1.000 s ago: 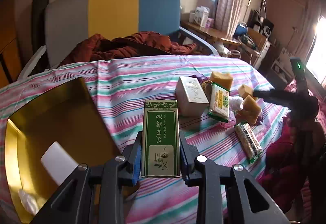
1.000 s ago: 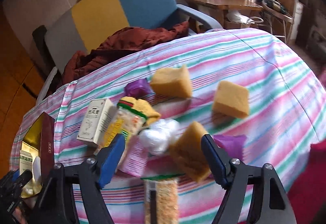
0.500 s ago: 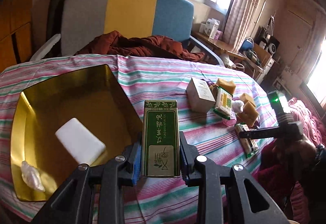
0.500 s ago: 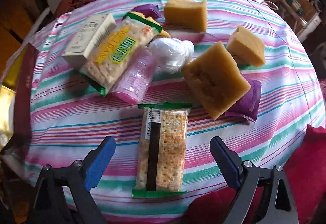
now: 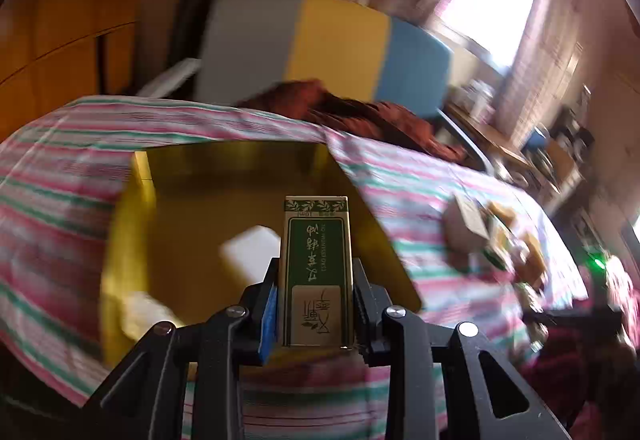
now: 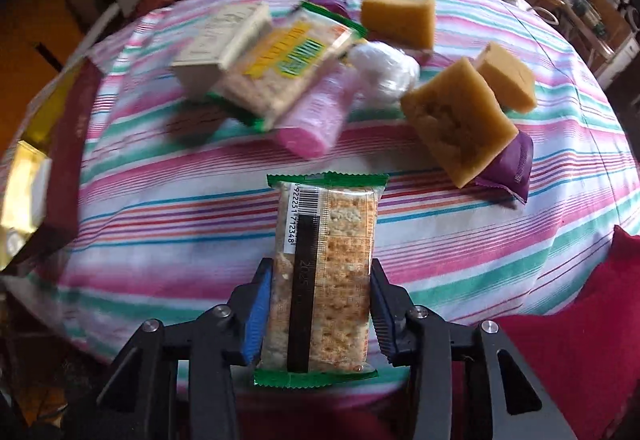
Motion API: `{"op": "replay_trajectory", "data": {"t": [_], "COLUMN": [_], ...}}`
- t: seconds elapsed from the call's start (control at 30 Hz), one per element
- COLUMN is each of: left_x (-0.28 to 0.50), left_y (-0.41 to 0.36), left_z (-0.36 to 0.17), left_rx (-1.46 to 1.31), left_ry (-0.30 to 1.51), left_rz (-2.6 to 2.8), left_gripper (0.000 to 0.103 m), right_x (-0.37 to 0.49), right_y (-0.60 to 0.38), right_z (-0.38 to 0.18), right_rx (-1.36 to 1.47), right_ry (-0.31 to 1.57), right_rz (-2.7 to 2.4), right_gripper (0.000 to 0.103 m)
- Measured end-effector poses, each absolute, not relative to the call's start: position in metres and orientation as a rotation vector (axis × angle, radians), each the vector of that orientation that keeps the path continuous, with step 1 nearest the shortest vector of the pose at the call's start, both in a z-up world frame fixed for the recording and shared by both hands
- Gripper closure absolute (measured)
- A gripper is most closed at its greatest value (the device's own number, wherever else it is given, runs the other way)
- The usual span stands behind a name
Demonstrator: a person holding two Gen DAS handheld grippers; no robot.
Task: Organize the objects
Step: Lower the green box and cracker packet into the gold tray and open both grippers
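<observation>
The left tool is clamped on a tall green box by its long sides, so the box's long axis runs straight forward along the fingers, its leaf-patterned end pointing away from the camera. The box is green with a cream border and cream panel, and its printed characters read sideways. It hangs over the near edge of a gold tray that sits on the striped bench. In the tray lie one white block and a pale blurred lump near the front corner.

The right tool is clamped on a cracker packet, also gripped across its width, with the long axis pointing forward toward the heap of goods. The packet is clear with green crimped ends, a black strip and a barcode, and square crackers show through.

Farther along the bench lie three yellow sponge blocks, a second cracker packet leaning on one cream box, one pink roll, one white plastic ball and a purple pouch under the nearest sponge.
</observation>
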State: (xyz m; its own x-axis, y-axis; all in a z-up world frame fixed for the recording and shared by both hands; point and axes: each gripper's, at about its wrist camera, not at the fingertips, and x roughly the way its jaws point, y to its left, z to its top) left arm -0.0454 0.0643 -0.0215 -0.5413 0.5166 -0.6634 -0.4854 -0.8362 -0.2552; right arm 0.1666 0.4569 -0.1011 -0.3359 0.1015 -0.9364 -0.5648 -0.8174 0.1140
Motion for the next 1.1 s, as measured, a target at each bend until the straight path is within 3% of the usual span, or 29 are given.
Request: {"op": "replay_trajectory", "data": {"t": [0.2, 0.53, 0.73, 0.87, 0.97, 1.1], "left_x": [-0.077, -0.125, -0.147, -0.142, -0.131, -0.115], "left_y": [0.019, 0.020, 0.018, 0.004, -0.007, -0.015], "left_z": [-0.022, -0.026, -0.030, -0.033, -0.033, -0.032], "left_rx": [-1.052, -1.046, -1.102, -1.125, -1.134, -1.131], "left_ry": [-0.108, -0.040, -0.067, -0.088, -0.102, -0.107], "left_rz": [2.492, 2.581, 2.567, 2.606, 2.628, 2.661], "left_gripper": [0.073, 0.072, 0.051, 0.048, 0.048, 0.048], "right_x": [0.147, -0.009, -0.104, -0.142, -0.148, -0.132], "right_y": [0.417, 0.307, 0.258, 0.235, 0.221, 0.211], "right_z": [-0.059, -0.016, -0.018, -0.020, -0.026, -0.038], "right_rx": [-1.441, -1.490, -1.532, -1.526, -1.539, -1.569], "right_ry": [0.558, 0.353, 0.420, 0.498, 0.497, 0.421], "right_rz": [2.427, 2.807, 2.860, 2.891, 2.904, 2.893], "right_gripper": [0.058, 0.058, 0.057, 0.052, 0.038, 0.027]}}
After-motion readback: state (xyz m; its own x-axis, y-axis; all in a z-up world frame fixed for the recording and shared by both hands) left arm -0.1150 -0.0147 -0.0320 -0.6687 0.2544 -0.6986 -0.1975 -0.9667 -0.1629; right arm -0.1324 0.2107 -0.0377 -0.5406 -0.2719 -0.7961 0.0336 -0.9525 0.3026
